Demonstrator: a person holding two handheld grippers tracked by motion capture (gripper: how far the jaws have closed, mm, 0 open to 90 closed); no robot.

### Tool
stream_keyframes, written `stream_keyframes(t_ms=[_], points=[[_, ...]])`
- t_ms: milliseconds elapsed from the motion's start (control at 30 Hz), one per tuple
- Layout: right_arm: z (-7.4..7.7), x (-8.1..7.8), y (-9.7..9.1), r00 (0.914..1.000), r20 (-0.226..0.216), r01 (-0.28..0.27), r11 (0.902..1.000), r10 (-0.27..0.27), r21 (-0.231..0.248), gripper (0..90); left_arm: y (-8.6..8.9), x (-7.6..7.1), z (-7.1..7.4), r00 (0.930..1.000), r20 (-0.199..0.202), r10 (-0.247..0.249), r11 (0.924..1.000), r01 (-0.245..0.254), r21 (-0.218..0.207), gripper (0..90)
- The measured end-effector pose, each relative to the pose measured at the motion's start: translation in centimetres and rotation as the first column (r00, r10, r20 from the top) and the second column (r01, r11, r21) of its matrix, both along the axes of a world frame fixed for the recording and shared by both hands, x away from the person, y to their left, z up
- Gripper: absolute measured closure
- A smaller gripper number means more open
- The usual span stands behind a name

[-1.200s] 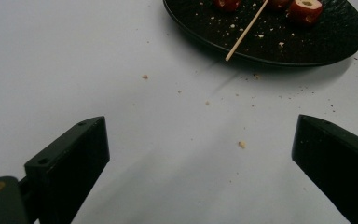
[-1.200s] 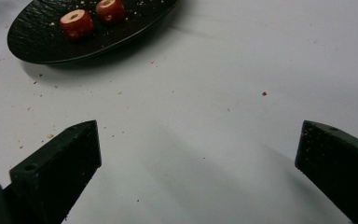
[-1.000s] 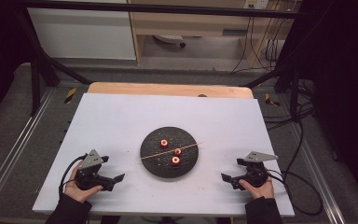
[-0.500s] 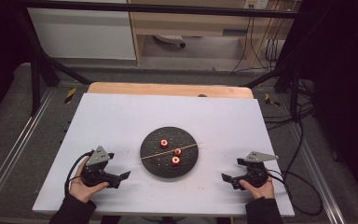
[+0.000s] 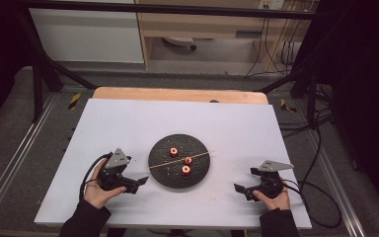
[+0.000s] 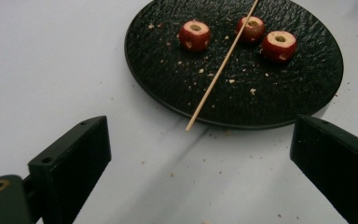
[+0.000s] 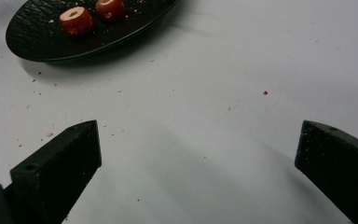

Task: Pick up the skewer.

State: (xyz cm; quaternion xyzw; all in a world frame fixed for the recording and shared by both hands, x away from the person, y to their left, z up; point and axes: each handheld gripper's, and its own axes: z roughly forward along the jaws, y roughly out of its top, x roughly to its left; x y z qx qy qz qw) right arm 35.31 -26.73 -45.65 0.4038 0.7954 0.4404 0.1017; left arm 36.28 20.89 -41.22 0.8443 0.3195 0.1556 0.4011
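Observation:
A black round plate [image 5: 165, 176] sits mid-table with three red cored fruit pieces [image 5: 173, 152] [image 5: 188, 160] [image 5: 185, 170] and a thin wooden skewer [image 5: 180, 160] lying across it. My left gripper [image 5: 139, 183] is open just left of the plate's near-left rim. In the left gripper view its jaws stand wide apart, the left gripper [image 6: 200, 128] facing the plate [image 6: 284, 88], the skewer [image 6: 219, 70] and the fruit pieces [image 6: 195, 34]; the skewer's near tip overhangs the rim. My right gripper [image 5: 242, 191] is open, off to the plate's right, empty [image 7: 198, 126].
The white tabletop [image 5: 128, 123] is strewn with small crumbs around the plate [image 7: 32, 42]. Two fruit pieces [image 7: 76, 21] appear at the top left of the right gripper view. Cables trail from both grippers. A wooden board edge [image 5: 177, 94] lines the table's far side.
My left gripper has moved right and forward, closing in on the plate's left rim. The right gripper, plate, fruit and skewer have stayed put.

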Motion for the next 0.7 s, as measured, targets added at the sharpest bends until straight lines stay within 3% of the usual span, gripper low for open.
stream_keyframes(t_ms=[300,700], points=[[0.0,0.0,0.0,1.0,-0.001,-0.001,1.0,0.001,-0.001,1.1,-2.1,1.3,0.4,0.9994,-0.024,-0.025,0.9988,0.026,0.042,8.0],[-0.1,0.0,0.1,1.0,-0.007,-0.007,1.0,0.007,-0.005,1.4,-4.6,3.1,0.6,0.9951,-0.065,-0.075,0.99,0.082,0.115,11.7]])
